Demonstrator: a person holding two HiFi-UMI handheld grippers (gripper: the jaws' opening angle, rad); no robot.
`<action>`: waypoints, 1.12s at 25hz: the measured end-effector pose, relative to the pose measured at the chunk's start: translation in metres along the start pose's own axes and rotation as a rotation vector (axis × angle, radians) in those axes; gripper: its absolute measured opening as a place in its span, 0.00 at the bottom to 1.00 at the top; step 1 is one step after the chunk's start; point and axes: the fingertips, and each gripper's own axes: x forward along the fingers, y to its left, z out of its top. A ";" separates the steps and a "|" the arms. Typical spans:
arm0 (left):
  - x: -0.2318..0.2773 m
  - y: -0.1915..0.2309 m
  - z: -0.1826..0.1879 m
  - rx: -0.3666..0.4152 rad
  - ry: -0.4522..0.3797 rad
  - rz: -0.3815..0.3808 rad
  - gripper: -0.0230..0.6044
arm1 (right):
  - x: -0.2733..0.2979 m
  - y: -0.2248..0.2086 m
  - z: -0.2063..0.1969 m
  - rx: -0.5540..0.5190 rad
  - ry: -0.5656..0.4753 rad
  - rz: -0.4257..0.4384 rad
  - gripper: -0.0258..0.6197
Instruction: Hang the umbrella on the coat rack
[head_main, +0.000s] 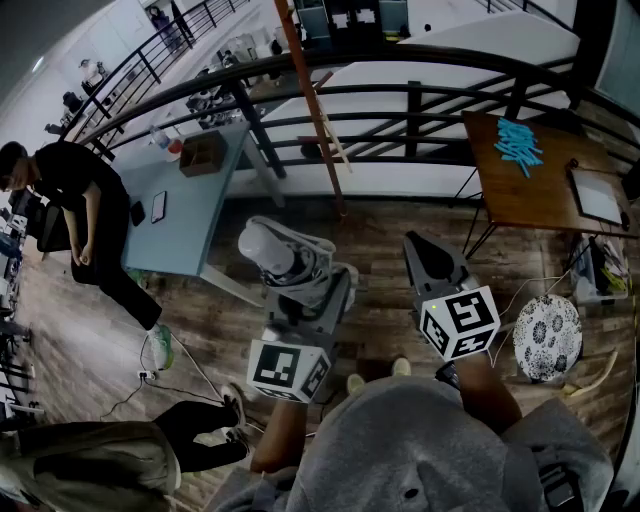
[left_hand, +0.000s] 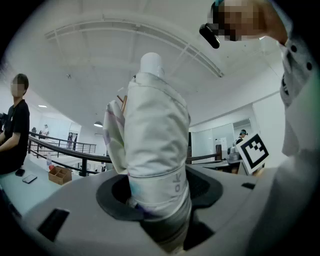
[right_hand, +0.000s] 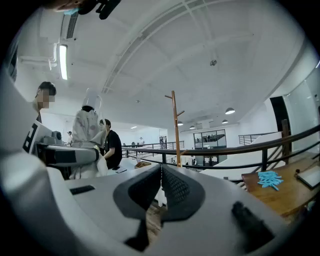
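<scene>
The left gripper (left_hand: 160, 194) has its jaws clamped round the lower, strap-bound part of a folded white umbrella (left_hand: 155, 130), which fills the gap between the pads and stands upright out of them, its rounded tip uppermost. In the head view, the same left gripper (head_main: 305, 272) is held out level in front of the person, with the umbrella (head_main: 268, 248) rising from its front end. Just to its right, the right gripper (right_hand: 161, 182) has its jaws closed together with nothing between them. In the head view the right gripper (head_main: 418, 248) points forward, apart from the umbrella and taking no part in the hold. Ahead of both grippers, and well apart from them across bare wooden floor, stands the coat rack (head_main: 312, 110), a slim wooden pole in front of the dark railing (head_main: 400, 95). The right gripper view shows the coat rack (right_hand: 175, 131) slightly right of that gripper's line, with short pegs near its top and nothing visibly hanging on them. Judged from this, the pick-up is done and the umbrella is securely in hand. The carry to the rack, the lift to a peg and the release all remain.
</scene>
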 end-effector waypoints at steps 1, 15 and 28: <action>0.002 0.000 -0.002 0.001 0.001 -0.002 0.43 | 0.002 -0.001 -0.001 -0.001 -0.002 0.001 0.08; 0.037 -0.025 -0.008 0.025 0.008 0.007 0.43 | 0.001 -0.028 -0.013 0.128 -0.015 0.134 0.08; 0.054 -0.052 -0.017 0.046 0.016 0.040 0.43 | -0.010 -0.050 -0.023 0.032 0.003 0.169 0.08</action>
